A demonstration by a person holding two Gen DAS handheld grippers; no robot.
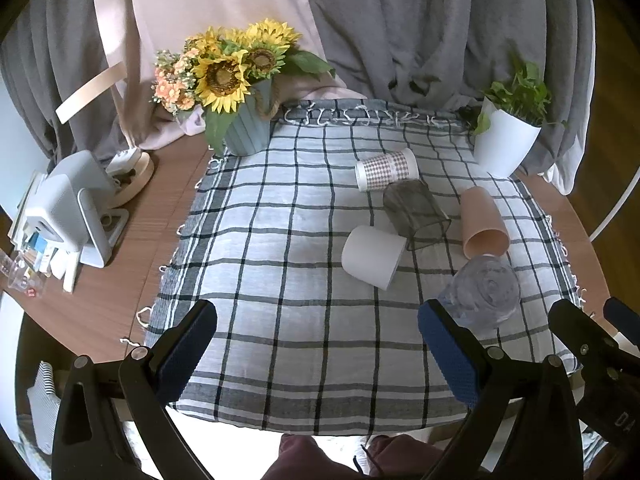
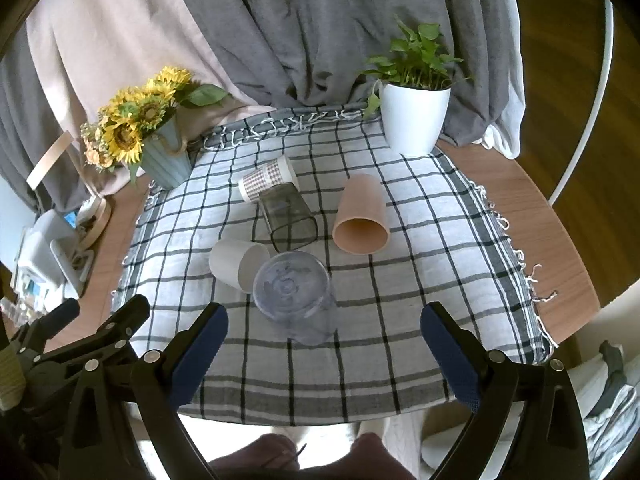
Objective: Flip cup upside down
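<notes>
Several cups sit on a checked cloth. A clear plastic cup stands upside down nearest me; it also shows in the left wrist view. A white cup, a smoky glass cup, a peach cup and a patterned paper cup lie on their sides. My left gripper is open and empty over the cloth's front. My right gripper is open and empty just in front of the clear cup.
A sunflower pot stands at the cloth's back left and a white plant pot at the back right. Grey curtains hang behind. A white device and clutter sit on the wooden table at the left.
</notes>
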